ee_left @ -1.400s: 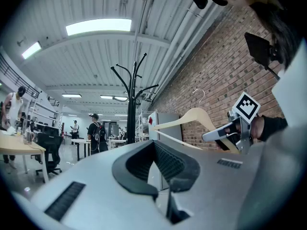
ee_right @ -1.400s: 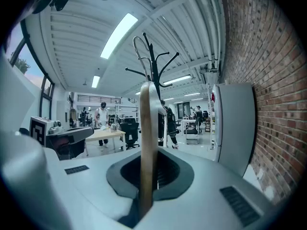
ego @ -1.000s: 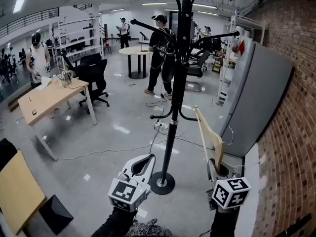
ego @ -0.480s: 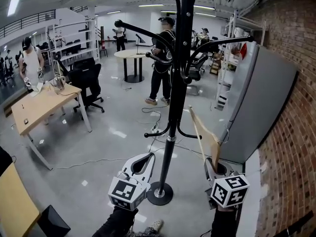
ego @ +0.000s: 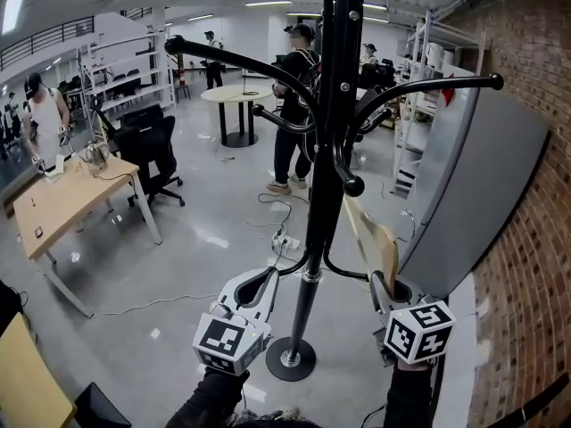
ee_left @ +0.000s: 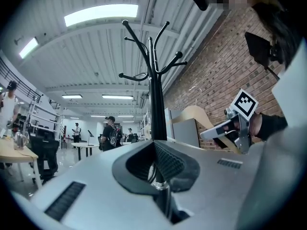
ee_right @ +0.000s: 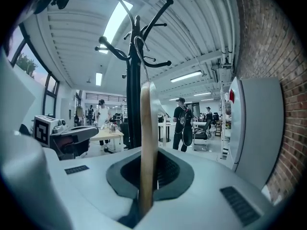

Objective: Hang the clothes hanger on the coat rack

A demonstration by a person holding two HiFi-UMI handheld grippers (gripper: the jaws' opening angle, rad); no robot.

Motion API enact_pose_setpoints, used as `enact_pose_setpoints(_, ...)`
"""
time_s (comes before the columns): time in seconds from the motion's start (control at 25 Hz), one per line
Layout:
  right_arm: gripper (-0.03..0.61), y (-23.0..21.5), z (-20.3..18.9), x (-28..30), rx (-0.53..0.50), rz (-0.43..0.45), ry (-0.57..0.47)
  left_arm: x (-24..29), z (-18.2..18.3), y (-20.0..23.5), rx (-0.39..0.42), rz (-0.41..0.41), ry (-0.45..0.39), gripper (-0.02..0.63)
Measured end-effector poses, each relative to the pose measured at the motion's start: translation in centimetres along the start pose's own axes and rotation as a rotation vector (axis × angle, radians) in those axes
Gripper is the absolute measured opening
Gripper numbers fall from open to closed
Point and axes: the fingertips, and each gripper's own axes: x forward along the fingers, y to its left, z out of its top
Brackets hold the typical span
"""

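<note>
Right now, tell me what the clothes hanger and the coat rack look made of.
The clothes hanger looks like wood: pale tan, matte, with a thin grey metal wire hook. The coat rack is probably metal, judging by its glossy black finish with light glints.

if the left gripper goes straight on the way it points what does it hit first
Most likely the coat rack's pole, dead ahead of the left gripper; nothing shows between them, though depth is unclear.

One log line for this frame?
right gripper: jaws shut on hanger | left gripper: jaws together, empty | coat rack: hanger not hung yet
</note>
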Motion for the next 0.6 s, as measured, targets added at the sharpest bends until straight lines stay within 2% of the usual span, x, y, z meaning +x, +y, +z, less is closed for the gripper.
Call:
enact_pose_setpoints(0.32,0.009,-1.5,6.0,4.4,-0.055,0.014,-0.05,3.3,1.4,3.7,0.044,0.021,-0.011,0.008)
enact_pose_setpoints(0.6,0.009,-1.6,9.5,8.2,-0.101,0.059,-0.063,5.4,0.8,5.8,0.012,0.04,-0.019,0.008)
